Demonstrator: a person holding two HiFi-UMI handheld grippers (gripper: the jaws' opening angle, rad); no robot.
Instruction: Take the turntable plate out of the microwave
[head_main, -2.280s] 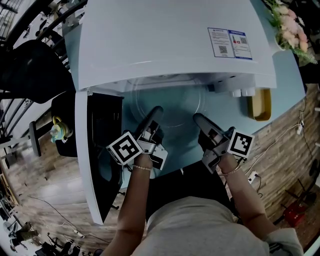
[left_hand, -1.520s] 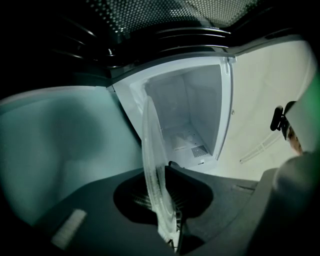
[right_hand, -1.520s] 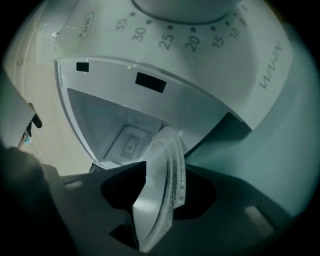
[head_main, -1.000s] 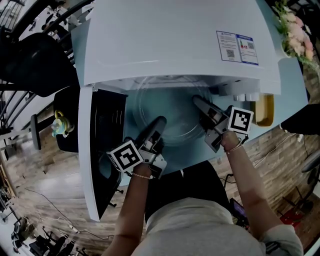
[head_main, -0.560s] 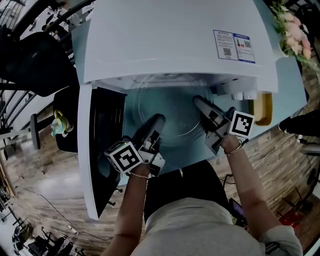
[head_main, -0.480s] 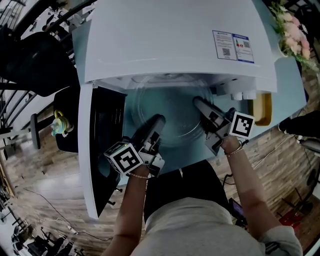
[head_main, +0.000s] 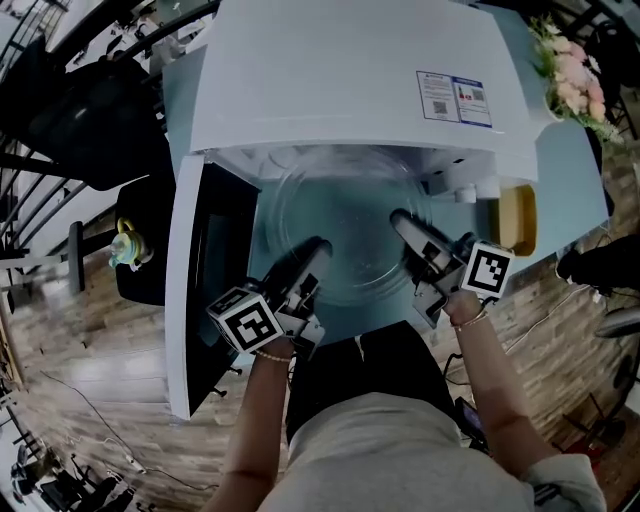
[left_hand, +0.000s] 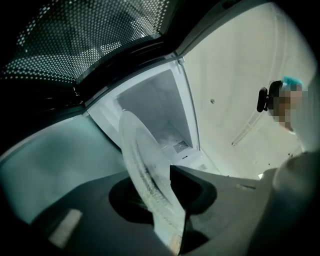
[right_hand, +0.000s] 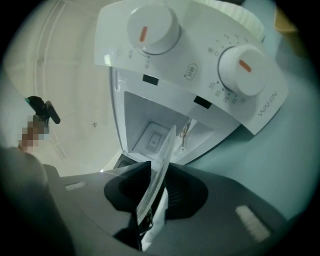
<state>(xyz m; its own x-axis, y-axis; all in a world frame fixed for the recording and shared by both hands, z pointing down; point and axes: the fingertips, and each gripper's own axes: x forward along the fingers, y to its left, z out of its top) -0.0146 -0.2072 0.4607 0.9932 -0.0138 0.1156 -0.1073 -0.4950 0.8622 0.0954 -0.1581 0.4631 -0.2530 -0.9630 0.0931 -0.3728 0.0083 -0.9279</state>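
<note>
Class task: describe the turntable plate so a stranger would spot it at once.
Find the big white microwave with its door open. At its mouth, a round glass plate is held by the left gripper and right gripper; it alone is see-through.

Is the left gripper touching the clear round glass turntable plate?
Touching. In the left gripper view, the left gripper has both dark jaws closed on the rim of the clear round glass turntable plate.
</note>
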